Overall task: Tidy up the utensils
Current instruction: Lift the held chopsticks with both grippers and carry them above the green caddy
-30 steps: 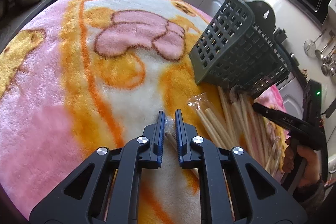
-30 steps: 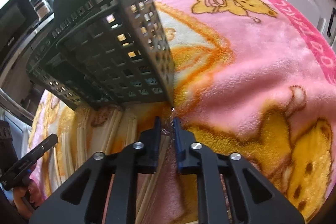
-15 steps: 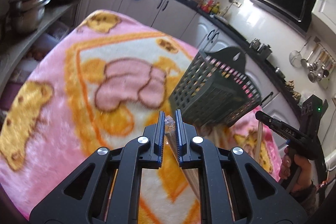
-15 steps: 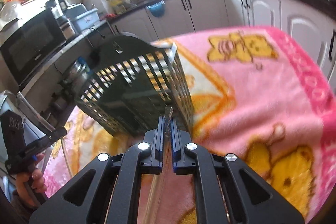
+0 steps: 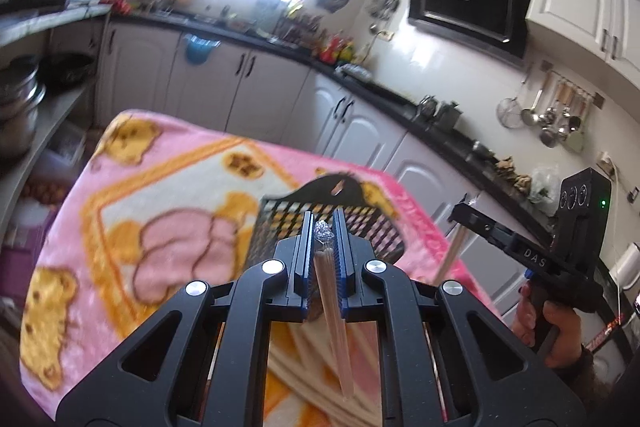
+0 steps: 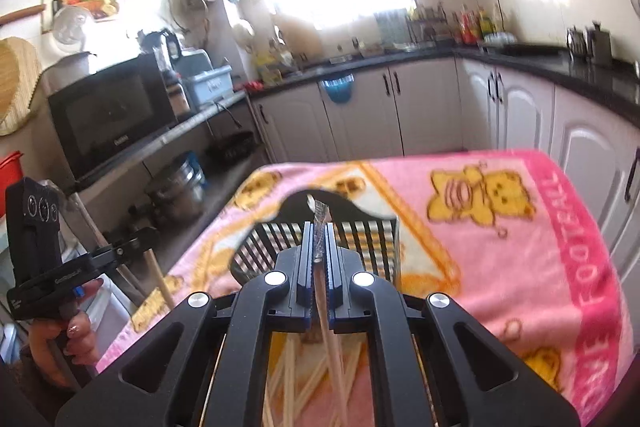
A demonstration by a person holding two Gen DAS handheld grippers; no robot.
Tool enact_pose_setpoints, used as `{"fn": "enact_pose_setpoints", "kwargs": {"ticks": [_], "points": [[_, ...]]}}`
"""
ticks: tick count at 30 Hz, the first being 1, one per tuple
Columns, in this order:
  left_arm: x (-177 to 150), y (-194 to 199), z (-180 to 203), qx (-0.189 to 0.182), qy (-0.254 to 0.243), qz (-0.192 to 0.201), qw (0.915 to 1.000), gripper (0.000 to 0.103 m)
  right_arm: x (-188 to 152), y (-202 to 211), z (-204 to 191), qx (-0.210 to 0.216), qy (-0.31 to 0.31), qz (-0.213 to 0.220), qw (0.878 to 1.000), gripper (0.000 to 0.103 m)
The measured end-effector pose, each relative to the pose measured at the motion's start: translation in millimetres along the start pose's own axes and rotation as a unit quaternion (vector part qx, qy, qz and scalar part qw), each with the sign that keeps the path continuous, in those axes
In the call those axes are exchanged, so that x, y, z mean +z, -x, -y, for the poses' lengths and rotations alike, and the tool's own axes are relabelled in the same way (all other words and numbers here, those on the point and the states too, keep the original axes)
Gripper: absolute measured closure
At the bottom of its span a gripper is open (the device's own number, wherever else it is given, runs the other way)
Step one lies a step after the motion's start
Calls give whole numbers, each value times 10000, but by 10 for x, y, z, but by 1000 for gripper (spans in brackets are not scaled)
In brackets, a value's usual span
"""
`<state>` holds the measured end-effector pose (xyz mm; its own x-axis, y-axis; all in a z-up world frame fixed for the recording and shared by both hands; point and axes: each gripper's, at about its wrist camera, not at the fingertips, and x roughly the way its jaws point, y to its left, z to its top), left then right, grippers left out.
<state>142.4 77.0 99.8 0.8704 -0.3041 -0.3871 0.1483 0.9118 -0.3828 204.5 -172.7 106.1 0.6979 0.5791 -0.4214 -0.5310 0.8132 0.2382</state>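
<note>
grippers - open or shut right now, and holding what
Left gripper: shut on a wrapped chopstick pack.
Right gripper: shut on another wrapped chopstick pack.

Left gripper (image 5: 323, 227) raised above the basket (image 5: 280, 227), fingers (image 5: 307, 247) nearly closed on a wrapped chopstick pair (image 5: 332, 307). Right gripper (image 6: 319, 239) likewise raised above the basket, fingers (image 6: 307, 255) pinched on a second wrapped pair (image 6: 330, 335). Each handle gripped by a hand: right hand (image 5: 556, 327) right of the basket, left hand (image 6: 60, 343) left of it.
</note>
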Motion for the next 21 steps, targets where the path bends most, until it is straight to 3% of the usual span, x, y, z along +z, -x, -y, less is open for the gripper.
{"fn": "enact_pose_setpoints", "kwargs": {"ticks": [12,21], "points": [[585,149,397,-154,-428,706,9965,97,519,353,-261,280,303,912,9950,98],[944,148,436,121,-556,1110,9922,97,882,434,-332,311,412,1372,9892,98]]}}
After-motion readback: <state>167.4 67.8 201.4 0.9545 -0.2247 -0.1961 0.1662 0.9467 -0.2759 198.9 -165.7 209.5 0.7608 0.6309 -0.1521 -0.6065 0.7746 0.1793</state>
